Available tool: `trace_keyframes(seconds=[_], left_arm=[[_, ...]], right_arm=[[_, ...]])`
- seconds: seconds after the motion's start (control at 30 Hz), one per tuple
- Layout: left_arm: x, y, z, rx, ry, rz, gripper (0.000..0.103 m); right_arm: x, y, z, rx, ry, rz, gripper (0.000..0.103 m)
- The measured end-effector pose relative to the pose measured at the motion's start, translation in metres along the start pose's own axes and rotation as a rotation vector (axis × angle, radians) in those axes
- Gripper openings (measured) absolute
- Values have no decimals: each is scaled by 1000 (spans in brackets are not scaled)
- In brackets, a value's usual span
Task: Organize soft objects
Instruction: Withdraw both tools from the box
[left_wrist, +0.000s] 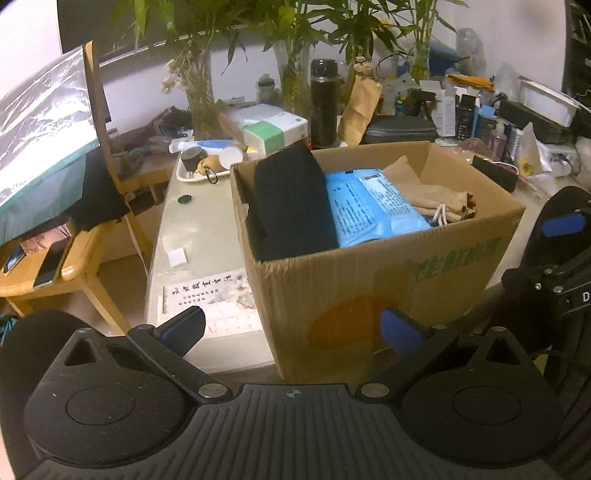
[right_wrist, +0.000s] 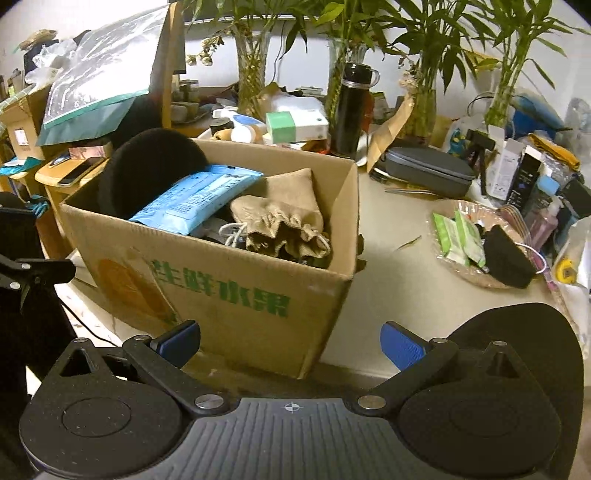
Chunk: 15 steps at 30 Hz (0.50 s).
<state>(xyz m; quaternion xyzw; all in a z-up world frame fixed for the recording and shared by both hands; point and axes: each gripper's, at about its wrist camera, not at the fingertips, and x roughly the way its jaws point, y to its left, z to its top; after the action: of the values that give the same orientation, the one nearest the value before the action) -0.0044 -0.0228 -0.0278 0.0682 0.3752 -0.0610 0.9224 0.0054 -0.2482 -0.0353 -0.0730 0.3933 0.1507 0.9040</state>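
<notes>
One pale tabletop (right_wrist: 402, 280) fills most of both views, crowded along its far edge under a white wall (left_wrist: 29, 48) with glass vases of green plants (right_wrist: 251, 81), a black flask (right_wrist: 349, 110), a grey zipped case (right_wrist: 430, 170) and a white-and-green carton (right_wrist: 297, 125). To the left stands a wooden chair (left_wrist: 74, 258) with a phone lying on its seat, and a silvery plastic bag (left_wrist: 40, 125) leans against its back.

Nearer, a brown cardboard box (right_wrist: 258, 317) sits on the table with its top open. Inside, a black soft cushion-like item (left_wrist: 291, 206) stands at the left end, a light blue soft pack (left_wrist: 369, 210) printed with small text lies tilted against it, and a tan drawstring pouch (right_wrist: 284, 218) rests at the right end with its white cord showing. Green Chinese characters run across the box's near side; beside them is an orange printed patch, too blurred to read.

Right of the box, well apart from it, a shallow woven tray (right_wrist: 480, 273) holds green-and-white sachets and a black pouch (right_wrist: 508, 262). At the far left, a small white tray (left_wrist: 199, 173) carries little bottles and a black cap. A printed sheet with Chinese writing lies flat on the table left of the box.

Both tools hang just in front of the box: the left gripper (left_wrist: 291, 328) and the right gripper (right_wrist: 290, 341) each have their blue-padded fingers spread wide, with nothing between them.
</notes>
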Motion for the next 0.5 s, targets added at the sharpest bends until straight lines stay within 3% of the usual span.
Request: trace_keyframes(seconds=[0.5], left_arm=[[2, 6, 0, -52, 0, 3, 103]], right_arm=[[4, 5, -3, -28, 3, -18, 103]])
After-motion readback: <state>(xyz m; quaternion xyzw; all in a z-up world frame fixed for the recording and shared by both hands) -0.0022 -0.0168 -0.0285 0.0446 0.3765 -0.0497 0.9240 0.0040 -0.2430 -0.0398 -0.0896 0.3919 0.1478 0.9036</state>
